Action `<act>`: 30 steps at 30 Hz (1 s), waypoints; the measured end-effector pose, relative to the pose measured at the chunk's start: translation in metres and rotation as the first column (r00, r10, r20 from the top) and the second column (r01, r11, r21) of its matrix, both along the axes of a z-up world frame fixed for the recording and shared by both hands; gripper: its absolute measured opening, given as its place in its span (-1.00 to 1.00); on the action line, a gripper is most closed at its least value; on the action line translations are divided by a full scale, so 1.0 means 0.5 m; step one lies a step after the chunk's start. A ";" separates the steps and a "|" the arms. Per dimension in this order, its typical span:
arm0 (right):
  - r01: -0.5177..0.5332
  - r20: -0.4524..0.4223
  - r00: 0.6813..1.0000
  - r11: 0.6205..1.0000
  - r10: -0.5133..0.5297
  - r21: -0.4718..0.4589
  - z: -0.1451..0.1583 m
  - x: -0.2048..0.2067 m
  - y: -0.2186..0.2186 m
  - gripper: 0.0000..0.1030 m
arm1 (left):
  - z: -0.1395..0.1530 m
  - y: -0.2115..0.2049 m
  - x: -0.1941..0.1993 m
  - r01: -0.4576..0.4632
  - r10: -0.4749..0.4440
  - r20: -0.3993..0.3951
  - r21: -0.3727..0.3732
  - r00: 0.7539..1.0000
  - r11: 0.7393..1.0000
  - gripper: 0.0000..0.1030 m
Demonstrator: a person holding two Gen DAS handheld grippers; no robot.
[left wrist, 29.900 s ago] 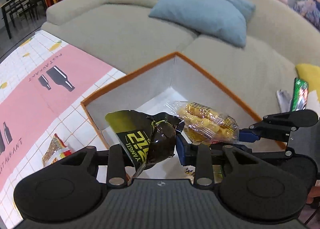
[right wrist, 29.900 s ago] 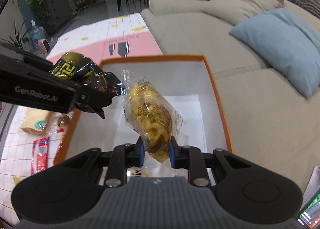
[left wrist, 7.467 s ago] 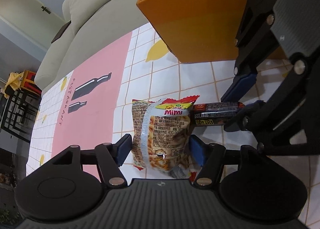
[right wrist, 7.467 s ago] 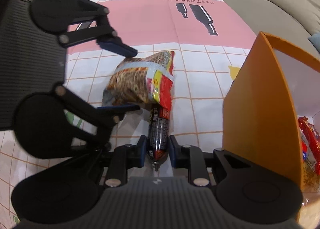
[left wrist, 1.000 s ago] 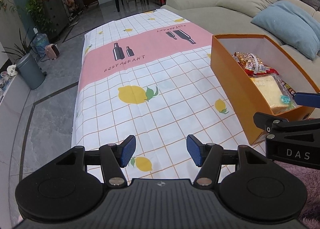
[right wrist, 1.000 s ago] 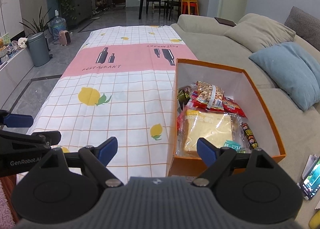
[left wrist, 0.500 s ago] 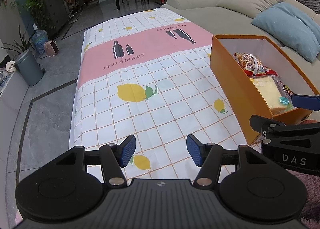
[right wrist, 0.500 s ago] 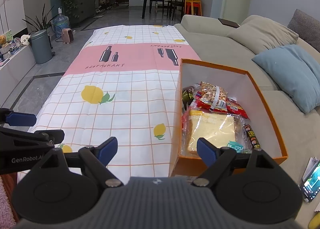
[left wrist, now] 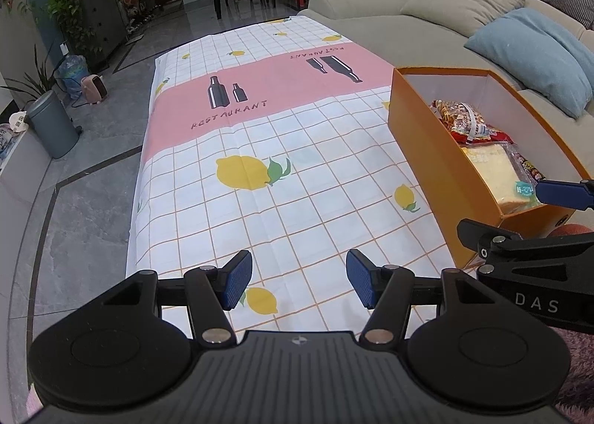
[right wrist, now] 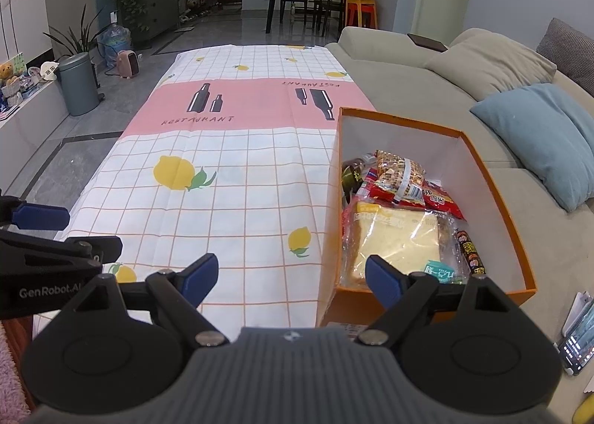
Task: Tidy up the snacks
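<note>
1. Two grippers hover over the near end of the tablecloth (left wrist: 282,164), side by side. The left gripper (left wrist: 299,283) has its jaws parted with nothing between them.
2. The right gripper (right wrist: 291,277) gapes wider, also empty, above the near left corner of the orange box (right wrist: 501,197).
3. The box stands on the cloth's right edge, beside the sofa (right wrist: 408,64).
4. Inside it lie the snacks: a bag of sliced bread (right wrist: 397,238) nearest, a red-edged snack packet (right wrist: 401,175) beyond, and a dark sausage stick (right wrist: 471,249) right of the bread.
</note>
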State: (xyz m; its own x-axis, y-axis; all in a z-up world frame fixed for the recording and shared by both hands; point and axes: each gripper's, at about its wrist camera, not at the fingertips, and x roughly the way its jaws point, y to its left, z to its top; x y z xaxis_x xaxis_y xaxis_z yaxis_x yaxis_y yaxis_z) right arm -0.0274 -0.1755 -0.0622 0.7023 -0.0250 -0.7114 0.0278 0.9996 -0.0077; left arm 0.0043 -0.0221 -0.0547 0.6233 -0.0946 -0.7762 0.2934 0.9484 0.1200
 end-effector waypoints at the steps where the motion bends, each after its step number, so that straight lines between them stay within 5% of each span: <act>1: 0.000 0.000 1.000 1.000 0.000 0.001 0.000 0.000 0.000 0.64 | 0.001 0.000 0.000 0.001 -0.001 0.000 -0.001 1.000 1.000 0.34; 30: -0.004 -0.001 1.000 1.000 0.004 -0.001 -0.004 -0.003 0.002 0.64 | 0.009 -0.007 -0.008 0.013 -0.013 -0.003 -0.041 1.000 0.999 0.33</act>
State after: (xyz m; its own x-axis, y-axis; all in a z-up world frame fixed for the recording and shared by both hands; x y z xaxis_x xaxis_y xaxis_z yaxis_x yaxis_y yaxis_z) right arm -0.0289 -0.1746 -0.0642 0.7018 -0.0230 -0.7120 0.0240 0.9997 -0.0087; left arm 0.0003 -0.0255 -0.0504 0.6191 -0.1346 -0.7737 0.3064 0.9485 0.0802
